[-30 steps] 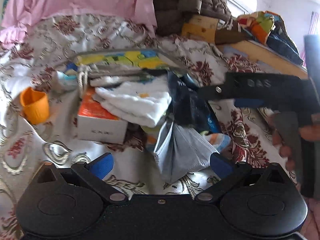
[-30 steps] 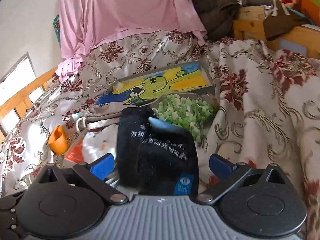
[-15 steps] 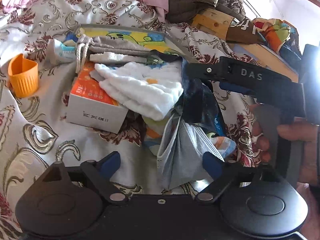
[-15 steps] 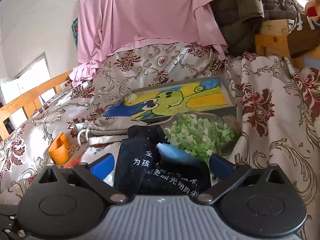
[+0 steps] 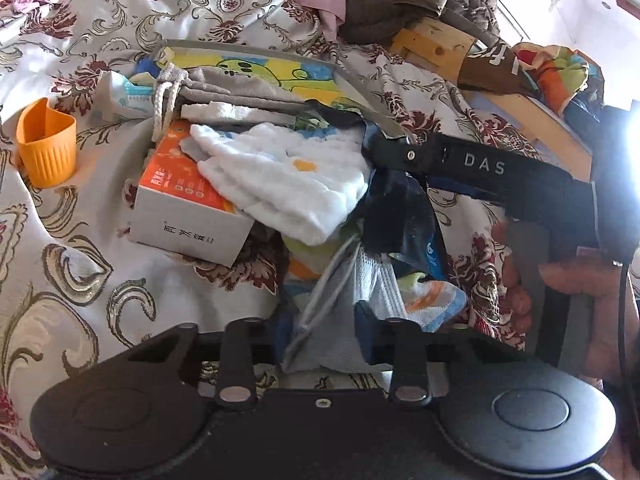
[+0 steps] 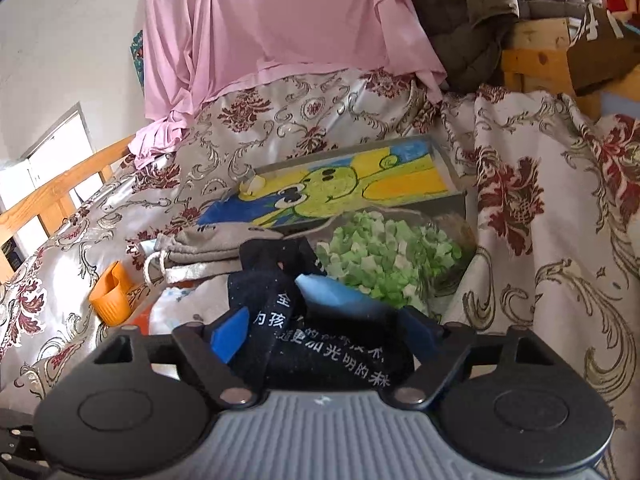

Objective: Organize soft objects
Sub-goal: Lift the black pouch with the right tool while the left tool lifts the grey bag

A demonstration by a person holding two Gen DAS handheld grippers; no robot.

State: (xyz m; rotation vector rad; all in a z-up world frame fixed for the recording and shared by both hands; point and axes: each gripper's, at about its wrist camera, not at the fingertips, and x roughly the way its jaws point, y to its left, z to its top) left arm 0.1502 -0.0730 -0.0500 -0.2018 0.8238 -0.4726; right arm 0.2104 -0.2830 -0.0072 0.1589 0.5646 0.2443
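On the floral bedspread (image 5: 80, 264) lies a heap of soft things. My left gripper (image 5: 324, 328) is low at the near end of the heap. Its jaws are closing and its pads bunch a grey face mask (image 5: 332, 320) between them. A colourful sock (image 5: 428, 296) lies just right of the mask. A white cloth (image 5: 288, 184) rests on an orange-white box (image 5: 188, 216). My right gripper (image 6: 324, 336) has its jaws closing around a black cloth with white writing (image 6: 320, 344). Its pads stand at the cloth's sides without clearly squeezing it. Its finger (image 5: 472, 164) crosses the left wrist view.
An orange cup (image 5: 46, 148) stands at the left. Behind the heap are a grey drawstring pouch (image 5: 228, 84), a cartoon picture tray (image 6: 360, 188) and a bag of green bits (image 6: 388, 256). Pink fabric (image 6: 280, 40), a quilted jacket (image 6: 480, 12) and wooden rails (image 6: 532, 60) stand behind. A hand (image 5: 560, 280) holds the right gripper.
The left jaws have narrowed from wide open onto the grey mask, and that view has rolled and crept toward the heap. The right jaws have narrowed toward the black cloth.
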